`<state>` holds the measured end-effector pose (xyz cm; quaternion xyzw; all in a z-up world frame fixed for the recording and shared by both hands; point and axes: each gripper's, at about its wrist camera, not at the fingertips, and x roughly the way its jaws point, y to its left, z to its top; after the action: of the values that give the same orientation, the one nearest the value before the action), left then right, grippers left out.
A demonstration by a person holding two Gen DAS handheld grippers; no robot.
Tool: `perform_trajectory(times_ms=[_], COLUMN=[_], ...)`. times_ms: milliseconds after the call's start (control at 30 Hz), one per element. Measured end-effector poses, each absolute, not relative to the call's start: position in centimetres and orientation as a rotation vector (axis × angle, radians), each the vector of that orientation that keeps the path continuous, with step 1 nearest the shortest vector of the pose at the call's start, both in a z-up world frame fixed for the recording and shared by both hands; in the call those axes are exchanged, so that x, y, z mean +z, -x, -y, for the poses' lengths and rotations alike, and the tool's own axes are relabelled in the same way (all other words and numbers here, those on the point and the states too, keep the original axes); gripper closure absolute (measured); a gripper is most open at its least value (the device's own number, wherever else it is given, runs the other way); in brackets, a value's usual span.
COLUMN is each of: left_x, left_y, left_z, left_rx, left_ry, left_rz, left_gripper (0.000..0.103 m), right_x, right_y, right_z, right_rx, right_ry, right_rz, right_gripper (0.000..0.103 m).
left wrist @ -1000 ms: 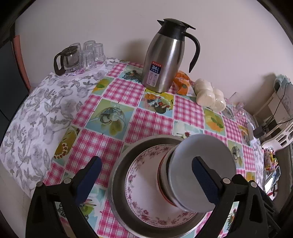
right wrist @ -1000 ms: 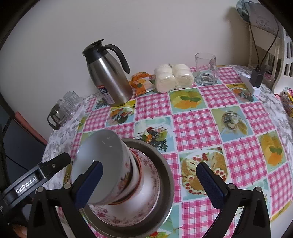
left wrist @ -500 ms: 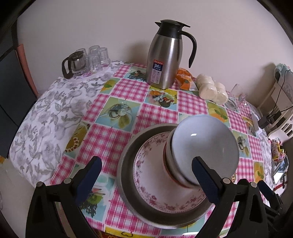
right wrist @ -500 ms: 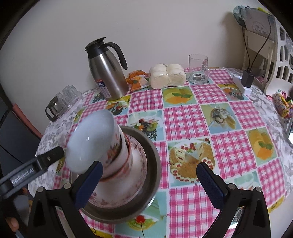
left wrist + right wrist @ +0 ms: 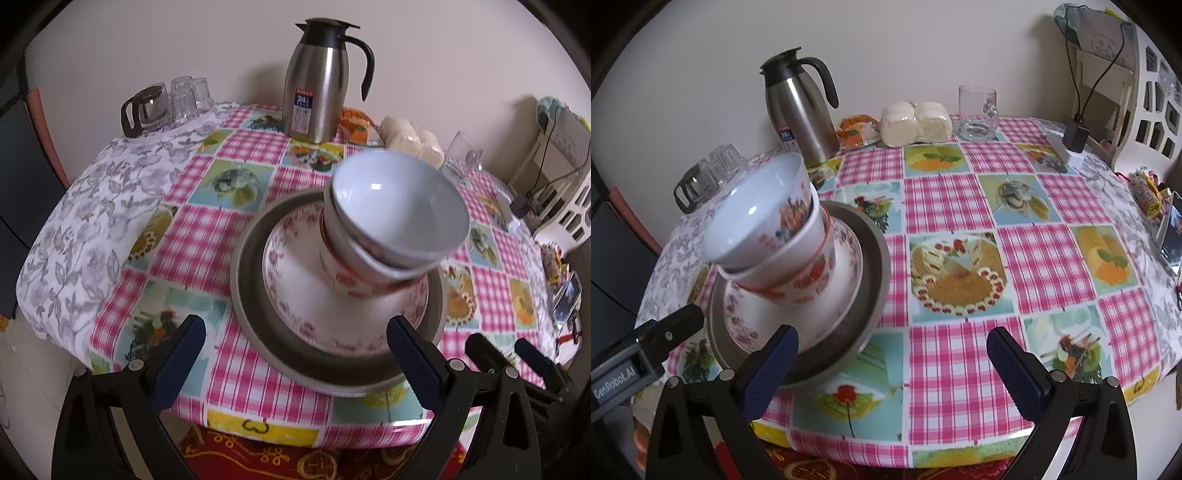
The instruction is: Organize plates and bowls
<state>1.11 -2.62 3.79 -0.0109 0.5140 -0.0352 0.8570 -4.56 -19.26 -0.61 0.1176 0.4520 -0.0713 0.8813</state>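
Stack sits near the front-left part of the worktop (image 5: pixel 960 258): metal pan (image 5: pixel 255 295) at the bottom, flowered plate (image 5: pixel 295 302) inside it, two nested bowls on the plate. Top bowl (image 5: pixel 402 210) is white inside; lower bowl (image 5: pixel 798 266) carries red print. Both bowls look tilted in each view; fisheye distortion may account for part of that.

Left claw (image 5: pixel 295 358): released, fingers wide apart, nothing between them, held back at the front edge of the worktop just short of the pan. Right claw (image 5: pixel 897 365): also released and empty, over the front edge, to the right of the stack; its left finger (image 5: pixel 768 365) overlaps the pan rim in the picture, contact cannot be told.

Surroundings, all along the back of the worktop and well apart from the stack: steel jug (image 5: pixel 317 81), small glass pot with upturned tumblers (image 5: pixel 166 103) at the left, orange packet (image 5: pixel 857 129), wrapped white buns (image 5: pixel 916 122), glass mug (image 5: pixel 979 114). Phone (image 5: pixel 1171 236) and sweets at the right edge. White chair (image 5: pixel 1145 74) with a cable behind the right side. Nothing stands between either claw and the stack.
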Motion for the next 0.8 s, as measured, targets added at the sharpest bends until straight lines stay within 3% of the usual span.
perform_trajectory(times_ms=[800], left_x=[3.0], left_y=[1.9], left_z=[3.9], left_rx=[0.012], left_ry=[-0.125], left_rz=[-1.107], left_gripper=[0.004], right_x=[-1.3], right_y=[7.8], right_z=[19.9], right_rx=[-0.177], right_ry=[-0.228], right_rz=[-0.945], right_gripper=[0.000])
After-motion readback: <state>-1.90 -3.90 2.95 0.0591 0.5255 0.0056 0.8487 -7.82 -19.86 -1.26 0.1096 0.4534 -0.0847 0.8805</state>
